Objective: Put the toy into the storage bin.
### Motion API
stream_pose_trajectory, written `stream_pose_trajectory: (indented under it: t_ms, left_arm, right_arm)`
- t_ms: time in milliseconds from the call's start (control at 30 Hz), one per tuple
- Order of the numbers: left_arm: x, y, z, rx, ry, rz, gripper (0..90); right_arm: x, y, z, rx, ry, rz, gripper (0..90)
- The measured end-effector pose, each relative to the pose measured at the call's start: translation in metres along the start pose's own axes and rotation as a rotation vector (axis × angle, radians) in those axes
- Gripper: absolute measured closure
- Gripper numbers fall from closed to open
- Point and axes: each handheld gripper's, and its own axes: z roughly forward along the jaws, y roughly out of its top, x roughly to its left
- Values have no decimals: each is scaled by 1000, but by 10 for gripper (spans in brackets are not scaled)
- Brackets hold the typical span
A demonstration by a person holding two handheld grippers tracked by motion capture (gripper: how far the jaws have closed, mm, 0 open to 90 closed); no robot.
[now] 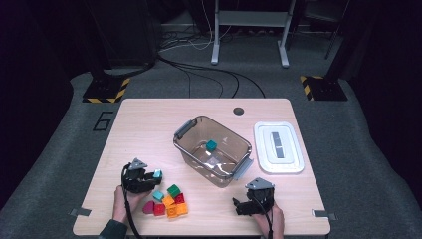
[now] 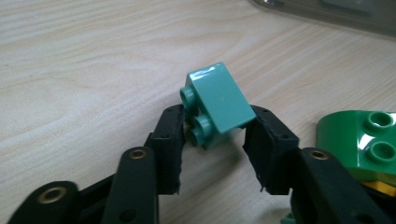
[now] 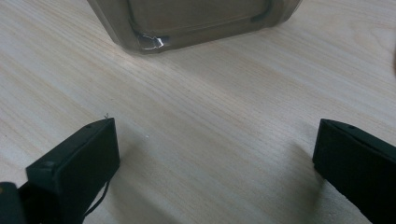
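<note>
A teal brick (image 2: 219, 100) sits tilted between the black jaws of my left gripper (image 2: 215, 126), studs facing the left jaw, and both pads press on it. From above, that gripper (image 1: 153, 177) is at the table's front left with the brick (image 1: 158, 173) at its tip, just above a pile of bricks (image 1: 169, 201). My right gripper (image 3: 217, 140) stands wide open over bare wood with nothing between its fingers; in the high view it (image 1: 239, 205) rests at the front right. A clear plastic bin (image 1: 184, 130) in the table's middle holds one teal brick (image 1: 211, 145).
A green brick (image 2: 369, 140) lies right of my left jaws. The pile holds teal, green, red and orange bricks. A white lid (image 1: 278, 147) lies right of the bin. The bin's corner (image 3: 149, 42) stands ahead of my right gripper.
</note>
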Motion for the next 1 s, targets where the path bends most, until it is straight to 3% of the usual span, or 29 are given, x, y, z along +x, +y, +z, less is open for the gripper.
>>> stream_pose_trajectory:
  t_ms: [200, 567, 1000]
  left_arm:
    - [-2, 1, 1, -20, 24, 15, 642]
    - [-1, 2, 1, -39, 13, 28, 652]
    - [-2, 17, -19, -86, 5, 42, 652]
  right_arm:
    - [0, 0, 0, 0, 0, 0, 0]
    - [0, 0, 0, 0, 0, 0, 0]
    - [0, 0, 0, 0, 0, 0, 0]
